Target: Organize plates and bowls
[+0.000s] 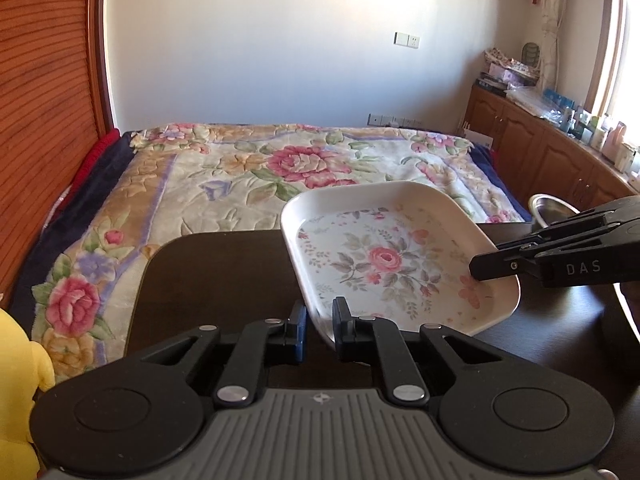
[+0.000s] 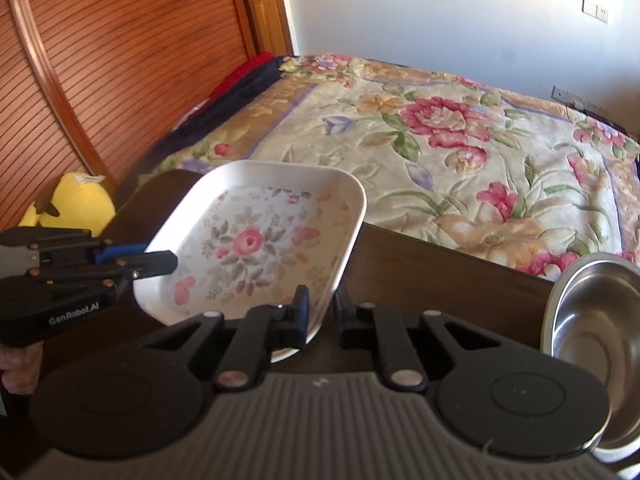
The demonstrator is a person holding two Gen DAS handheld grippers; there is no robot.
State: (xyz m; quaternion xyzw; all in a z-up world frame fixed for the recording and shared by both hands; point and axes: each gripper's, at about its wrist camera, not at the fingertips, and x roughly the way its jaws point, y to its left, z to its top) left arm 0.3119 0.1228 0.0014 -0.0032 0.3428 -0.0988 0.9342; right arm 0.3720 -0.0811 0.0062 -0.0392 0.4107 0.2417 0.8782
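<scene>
Plate (image 1: 392,264) is mid-carry, tilted off the bench (image 1: 224,264), both jaws pinching opposite rims. Next: set it level, probably near the steel bowl (image 2: 596,312).

I see a white square plate (image 1: 384,260) with a pink rose and grey-green leaves printed on its floor, smaller pink blossoms scattered around. It sits over a dark brown table (image 1: 224,272). My left gripper (image 1: 320,322) is black with blue pads; my right gripper (image 2: 322,312) is black too. The bowl (image 2: 596,320) is bare silvery steel. Beyond, the blanket (image 1: 248,168) is cream with big pink roses, tan flowers, green leaves and lilac bands. The ribbed headboard (image 2: 120,60) is reddish-orange wood. A plush toy (image 2: 80,200) is bright yellow.
</scene>
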